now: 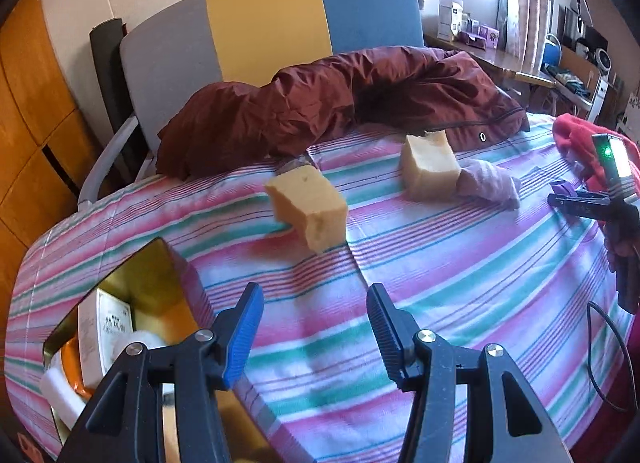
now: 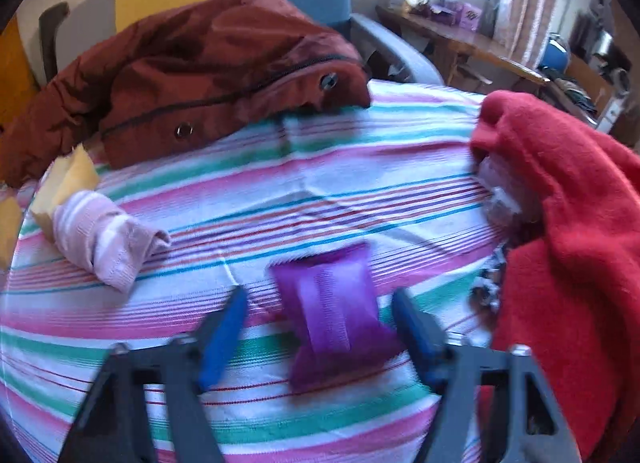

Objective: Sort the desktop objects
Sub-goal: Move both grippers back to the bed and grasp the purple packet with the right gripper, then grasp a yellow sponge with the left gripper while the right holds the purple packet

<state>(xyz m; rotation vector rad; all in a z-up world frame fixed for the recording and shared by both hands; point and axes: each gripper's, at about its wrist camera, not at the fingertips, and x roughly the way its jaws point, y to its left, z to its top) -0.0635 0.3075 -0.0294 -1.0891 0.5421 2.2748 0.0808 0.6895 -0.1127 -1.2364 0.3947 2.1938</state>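
Observation:
In the left wrist view my left gripper is open over the striped cloth with nothing between its blue fingers. Ahead lie two yellow sponge blocks, one near and one farther, with a rolled pink sock against the farther one. In the right wrist view a purple packet lies flat between the fingers of my right gripper. A gap shows on each side of the packet, so the gripper is open. The sock and a sponge lie at the left.
An open gold tin holding a white box and other items sits at the lower left. A maroon jacket lies along the far side. A red garment is heaped close on the right, over a clear wrapper. A cable trails at the right.

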